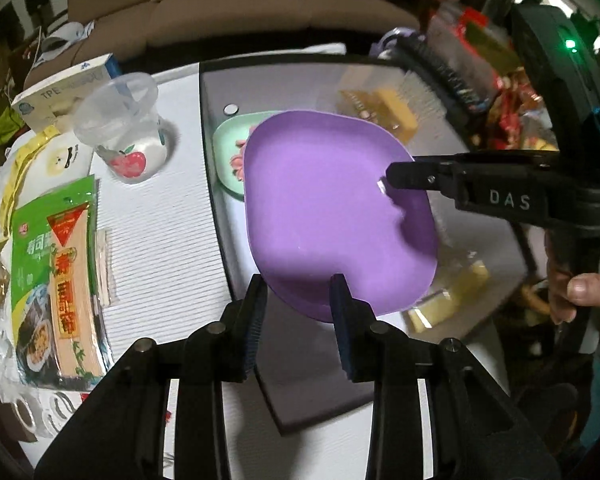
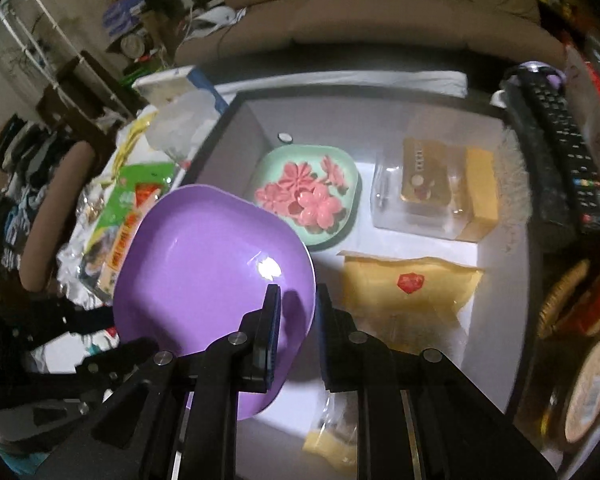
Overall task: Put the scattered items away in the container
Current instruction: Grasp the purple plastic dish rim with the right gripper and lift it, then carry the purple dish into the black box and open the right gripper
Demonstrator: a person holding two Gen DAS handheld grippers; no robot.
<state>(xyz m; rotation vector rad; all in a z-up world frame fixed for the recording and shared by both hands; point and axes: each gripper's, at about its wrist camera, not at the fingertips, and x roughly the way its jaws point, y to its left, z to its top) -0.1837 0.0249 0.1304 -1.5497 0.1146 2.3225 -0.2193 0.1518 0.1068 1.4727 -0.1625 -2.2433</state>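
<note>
— Cluttered living room, brown sofa (image 2: 380,12) behind, and a white desk (image 1: 160,220) with a dark-walled container (image 2: 236,128) sitting open on it. What are they carrying?

— A purple dish (image 2: 212,264), squarish with rounded corners. Both claws are on it: the left claw (image 1: 298,300) is clamped on the near rim, the right claw (image 2: 296,320) is clamped on the rim at the other side, one finger inside the bowl and one outside.

— Where is it relative to the box?

— In the air, over the container's left wall, tipped so its hollow faces up and toward the cameras. It's half over the desk, half over the box floor.

— What's already in there?

— A green plate (image 2: 340,232) holding pink flower pieces (image 2: 304,196), a clear box (image 2: 416,188), a yellow packet (image 2: 412,280).

— So where does it go?

— I'd guess the bare floor in front of the green plate, toward the near-left corner. The dish has no real long axis, so turning matters little; it mainly needs levelling and lowering. Neither hand is clearly nearer, since both hold it.
</note>
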